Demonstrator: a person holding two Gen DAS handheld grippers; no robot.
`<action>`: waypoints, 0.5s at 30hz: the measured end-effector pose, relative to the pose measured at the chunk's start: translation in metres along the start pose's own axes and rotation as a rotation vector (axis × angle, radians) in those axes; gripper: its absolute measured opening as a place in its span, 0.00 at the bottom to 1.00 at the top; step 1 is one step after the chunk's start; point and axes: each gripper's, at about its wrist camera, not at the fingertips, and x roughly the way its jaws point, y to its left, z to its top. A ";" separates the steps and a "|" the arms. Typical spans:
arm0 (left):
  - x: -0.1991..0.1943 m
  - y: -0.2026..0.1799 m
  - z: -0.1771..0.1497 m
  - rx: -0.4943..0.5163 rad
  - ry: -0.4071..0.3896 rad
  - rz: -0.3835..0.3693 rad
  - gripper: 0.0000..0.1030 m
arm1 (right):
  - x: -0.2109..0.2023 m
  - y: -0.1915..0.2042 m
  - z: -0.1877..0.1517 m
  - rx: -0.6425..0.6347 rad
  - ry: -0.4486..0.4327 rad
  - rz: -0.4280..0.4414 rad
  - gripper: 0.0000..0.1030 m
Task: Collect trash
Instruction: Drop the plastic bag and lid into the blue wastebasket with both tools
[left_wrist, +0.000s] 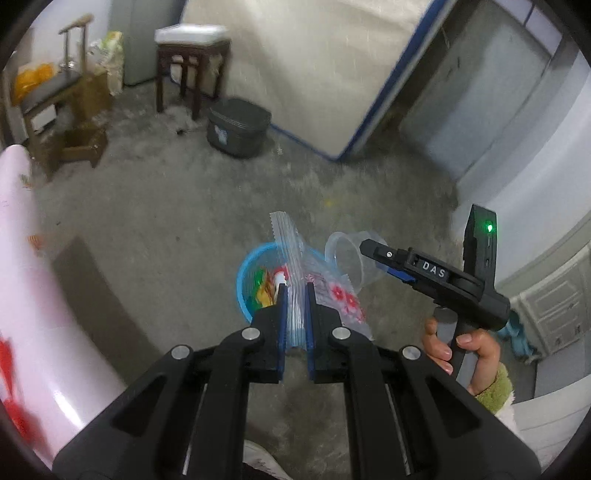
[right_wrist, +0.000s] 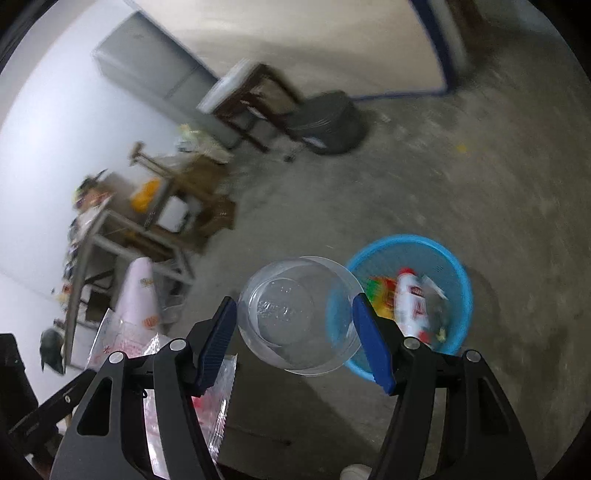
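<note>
Left gripper (left_wrist: 295, 291): blue pads pressed together on a clear plastic bag (left_wrist: 317, 280) with red flower print; the bag stands up between the pads, directly above the blue basket (left_wrist: 243, 273). The basket sits on the concrete floor (left_wrist: 166, 206), just ahead of and below the fingertips, and holds colourful wrappers and a white bottle (right_wrist: 410, 302).

Right gripper (right_wrist: 295, 317): fingers spread wide, with a clear plastic cup (right_wrist: 299, 314) between the pads. Whether the pads touch the cup wall cannot be determined. The cup mouth faces the camera; its rim overlaps the basket's left edge, ahead and to the right of the gripper
</note>
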 end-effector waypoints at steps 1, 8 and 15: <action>0.014 -0.002 0.001 0.005 0.017 0.004 0.06 | 0.011 -0.016 0.001 0.028 0.010 -0.016 0.62; 0.112 -0.013 0.008 0.034 0.116 0.049 0.09 | 0.076 -0.082 0.001 0.168 0.044 -0.055 0.63; 0.191 0.006 0.002 -0.053 0.235 0.103 0.48 | 0.130 -0.143 -0.011 0.273 0.091 -0.183 0.75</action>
